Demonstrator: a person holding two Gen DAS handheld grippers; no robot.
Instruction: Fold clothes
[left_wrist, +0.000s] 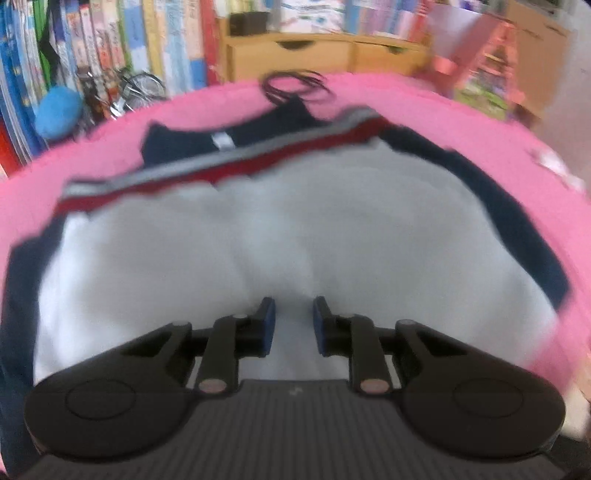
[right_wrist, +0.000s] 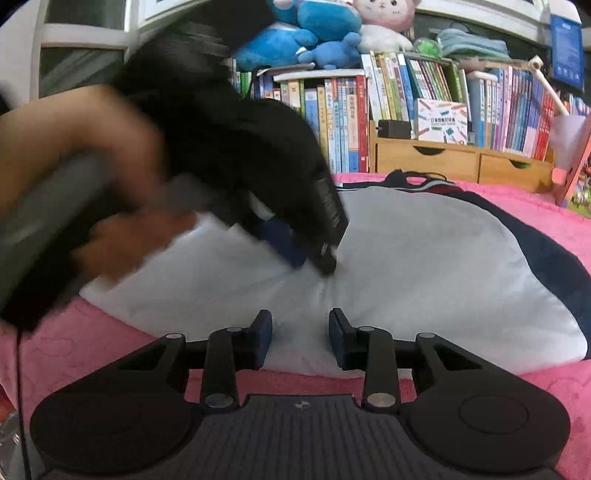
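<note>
The white garment (left_wrist: 258, 240) lies spread on the pink blanket (left_wrist: 443, 110), its soft, puffy white panel edged with navy sleeves and, at the far end, a band of grey and red stripes below a navy collar. The left wrist view, blurred, shows that striped band and collar plainly, with a coil of black cord (left_wrist: 295, 86) on the blanket just beyond it; the right wrist view (right_wrist: 424, 258) shows them only as a thin sliver, but it alone takes in the near hem lying on the plush, faintly patterned blanket (right_wrist: 110, 350). The left gripper (left_wrist: 293, 317) sits over the white cloth with its blue-padded fingers parted and nothing between them — in the right wrist view the same tool (right_wrist: 314, 251) appears as a dark blurred mass, tips down on the fabric, gripped by a bare hand (right_wrist: 122, 236). The right gripper (right_wrist: 301, 332) hangs at the near hem, jaws likewise spread with nothing between them. Behind the bed, a bookshelf (right_wrist: 406, 96) packed with upright books carries blue and pink plush toys (right_wrist: 314, 33) on top, and a wooden drawer unit (right_wrist: 443, 158) stands against it.
</note>
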